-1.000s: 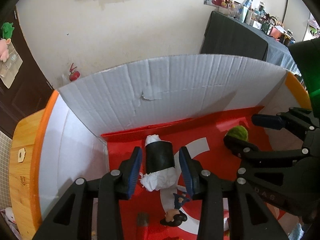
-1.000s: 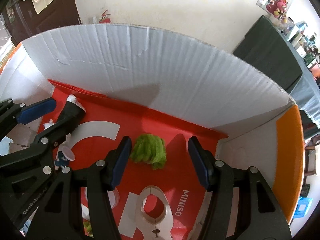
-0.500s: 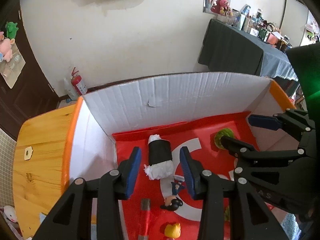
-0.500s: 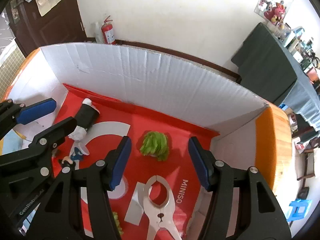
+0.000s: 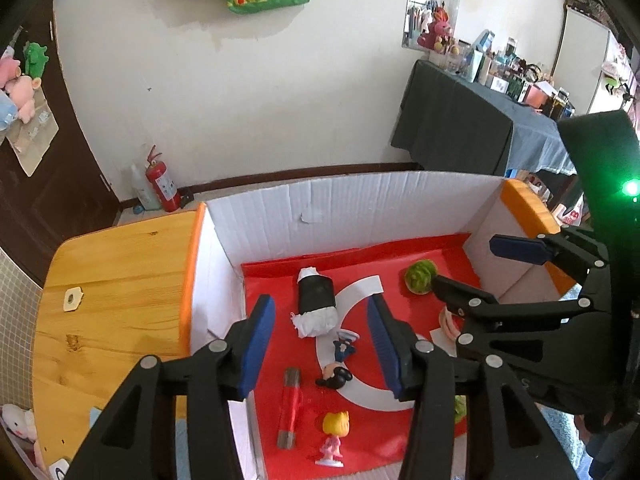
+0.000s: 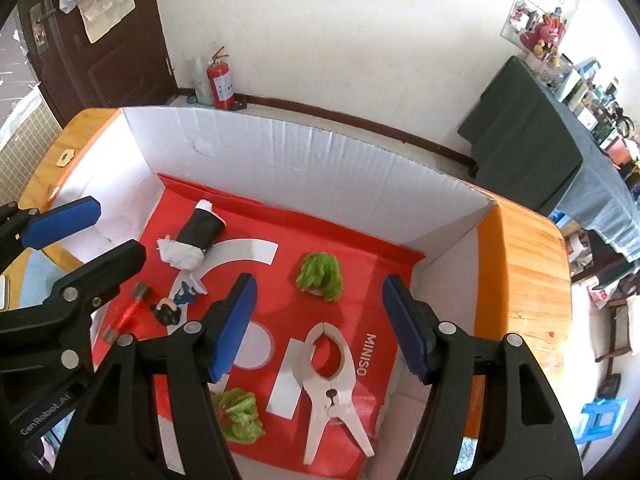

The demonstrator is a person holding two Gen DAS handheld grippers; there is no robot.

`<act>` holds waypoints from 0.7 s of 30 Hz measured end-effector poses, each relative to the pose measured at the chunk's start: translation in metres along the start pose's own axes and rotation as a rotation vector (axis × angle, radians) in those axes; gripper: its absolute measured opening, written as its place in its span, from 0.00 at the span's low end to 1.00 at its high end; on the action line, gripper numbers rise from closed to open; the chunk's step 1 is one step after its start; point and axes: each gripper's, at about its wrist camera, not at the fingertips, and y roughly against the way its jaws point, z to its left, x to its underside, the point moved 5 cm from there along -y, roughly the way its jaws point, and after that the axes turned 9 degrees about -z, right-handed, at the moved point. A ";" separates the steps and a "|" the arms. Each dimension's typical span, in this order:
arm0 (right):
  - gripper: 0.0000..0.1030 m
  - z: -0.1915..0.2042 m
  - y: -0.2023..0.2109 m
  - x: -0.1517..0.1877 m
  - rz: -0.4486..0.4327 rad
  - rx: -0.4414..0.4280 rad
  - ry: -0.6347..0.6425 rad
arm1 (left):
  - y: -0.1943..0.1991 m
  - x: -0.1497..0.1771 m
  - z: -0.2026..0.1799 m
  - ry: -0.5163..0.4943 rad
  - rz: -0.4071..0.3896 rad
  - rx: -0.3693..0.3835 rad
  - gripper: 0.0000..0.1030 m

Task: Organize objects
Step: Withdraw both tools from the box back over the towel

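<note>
A white cardboard box (image 5: 360,208) (image 6: 280,148) with a red floor holds the objects. A black roll with white paper ends (image 5: 315,302) (image 6: 192,238) lies on the red floor. My left gripper (image 5: 318,338) hovers above it, jaws opening, nothing between the pads. A green lettuce toy (image 6: 320,270) (image 5: 420,278) lies further right. Above it my right gripper (image 6: 316,320) hangs with its jaws opening and empty. A second lettuce toy (image 6: 239,410), a white clip (image 6: 330,376), a dark-haired figurine (image 5: 336,364) (image 6: 172,306), a yellow-haired figurine (image 5: 334,436) and a red tube (image 5: 291,408) also lie inside.
The box stands on a round wooden table (image 5: 116,280) (image 6: 528,264). Its white walls rise at the back and both sides. Beyond the table are a red fire extinguisher (image 5: 162,184) on the floor and a dark-clothed table (image 5: 460,132) full of items.
Both grippers have risen out of the box and opened wider. The black roll and the lettuce toy stay on the red floor, now smaller in view.
</note>
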 end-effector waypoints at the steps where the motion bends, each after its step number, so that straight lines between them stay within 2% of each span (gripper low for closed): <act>1: 0.62 0.000 0.003 0.003 -0.006 0.001 -0.001 | 0.005 0.000 0.000 0.001 -0.010 -0.001 0.49; 3: 0.62 0.001 0.011 0.004 -0.018 0.001 -0.004 | 0.014 0.000 0.001 0.003 -0.023 -0.005 0.54; 6: 0.63 0.004 0.021 0.001 -0.040 0.005 -0.010 | 0.028 -0.001 0.004 0.006 -0.051 -0.013 0.55; 8: 0.68 0.003 0.027 -0.001 -0.055 0.003 -0.014 | 0.037 -0.002 0.005 0.009 -0.066 -0.015 0.55; 17: 0.69 0.005 0.056 0.003 -0.132 0.008 -0.023 | 0.080 0.003 0.009 0.014 -0.148 -0.034 0.68; 21: 0.76 0.007 0.073 0.012 -0.175 -0.007 -0.029 | 0.099 0.011 0.011 0.016 -0.181 -0.038 0.72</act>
